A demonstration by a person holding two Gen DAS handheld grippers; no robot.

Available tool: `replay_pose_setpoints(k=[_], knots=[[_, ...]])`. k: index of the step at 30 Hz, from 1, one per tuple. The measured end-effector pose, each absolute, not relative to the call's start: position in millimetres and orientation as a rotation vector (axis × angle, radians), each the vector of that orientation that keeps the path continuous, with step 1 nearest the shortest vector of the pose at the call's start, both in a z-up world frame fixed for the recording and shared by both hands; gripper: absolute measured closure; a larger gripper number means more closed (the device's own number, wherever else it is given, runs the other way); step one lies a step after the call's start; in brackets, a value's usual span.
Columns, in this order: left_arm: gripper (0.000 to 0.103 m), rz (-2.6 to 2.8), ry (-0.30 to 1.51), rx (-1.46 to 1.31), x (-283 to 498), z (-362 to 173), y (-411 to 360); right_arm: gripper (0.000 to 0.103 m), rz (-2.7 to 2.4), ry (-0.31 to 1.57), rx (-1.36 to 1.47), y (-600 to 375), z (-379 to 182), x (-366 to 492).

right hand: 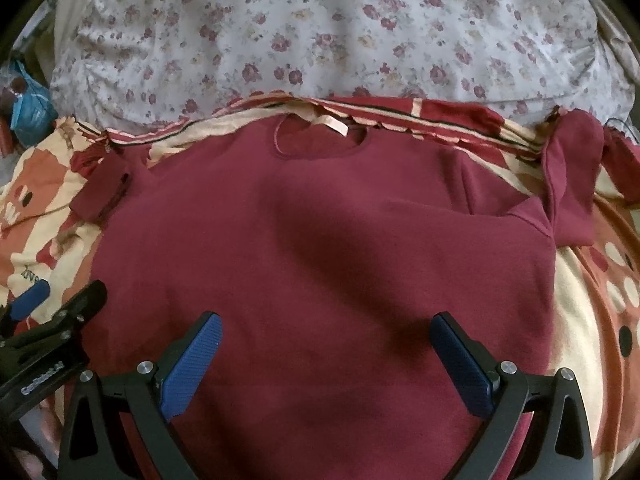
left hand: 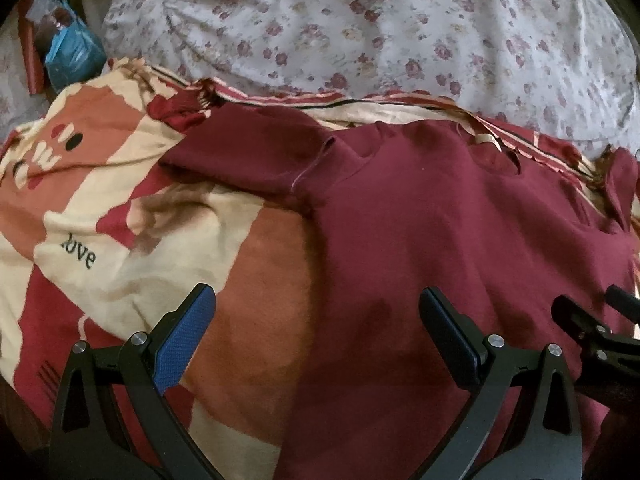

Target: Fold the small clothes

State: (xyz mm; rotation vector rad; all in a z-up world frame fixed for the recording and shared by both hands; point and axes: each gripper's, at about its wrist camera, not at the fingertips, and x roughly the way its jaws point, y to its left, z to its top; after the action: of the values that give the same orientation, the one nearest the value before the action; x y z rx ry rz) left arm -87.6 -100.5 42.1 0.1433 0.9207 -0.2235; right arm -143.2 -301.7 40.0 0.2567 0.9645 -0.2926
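We hold both grippers over the near hem of the maroon top (right hand: 320, 240), which lies flat and face up on the patterned blanket (left hand: 120, 232). Its neckline (right hand: 316, 136) points away from us toward the floral sheet (right hand: 320, 32), so the long axis of the garment runs straight ahead from the fingers.

The left gripper (left hand: 318, 332) stands with its jaws spread wide and holds nothing. It straddles the left side edge of the top: one finger is above the blanket, the other above maroon cloth. The left sleeve (left hand: 240, 160) lies ahead and to the left of it, spread outward.

The right gripper (right hand: 326, 356) is likewise fully spread and empty. It sits over the body of the top, nearer the centre line, with the right sleeve (right hand: 568, 184) ahead and to its right, partly bunched and turned up at the blanket's striped border.

We judge that no fold has been made yet. Each sleeve lies on the side of its own gripper, so a lengthwise fold would send each gripper forward and outward. We cannot tell whether either gripper touches the cloth.
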Motion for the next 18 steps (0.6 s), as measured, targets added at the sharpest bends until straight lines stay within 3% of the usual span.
replay_pose_setpoints(k=[11, 15, 18], knots=[[0.001, -0.168, 0.924, 0.107, -73.8, 56.2, -75.4, 0.001, -0.205, 0.944, 0.246, -290.6, 45.6, -136.3], [0.001, -0.133, 0.945, 0.097, -52.6, 68.3, -62.5, 0.016, -0.101, 0.918, 0.257, -283.4, 57.0, -121.1], [0.001, -0.139, 0.913, 0.101, -39.5, 80.2, -60.5, 0.017, -0.079, 0.903, 0.25, -277.4, 61.3, -107.8]])
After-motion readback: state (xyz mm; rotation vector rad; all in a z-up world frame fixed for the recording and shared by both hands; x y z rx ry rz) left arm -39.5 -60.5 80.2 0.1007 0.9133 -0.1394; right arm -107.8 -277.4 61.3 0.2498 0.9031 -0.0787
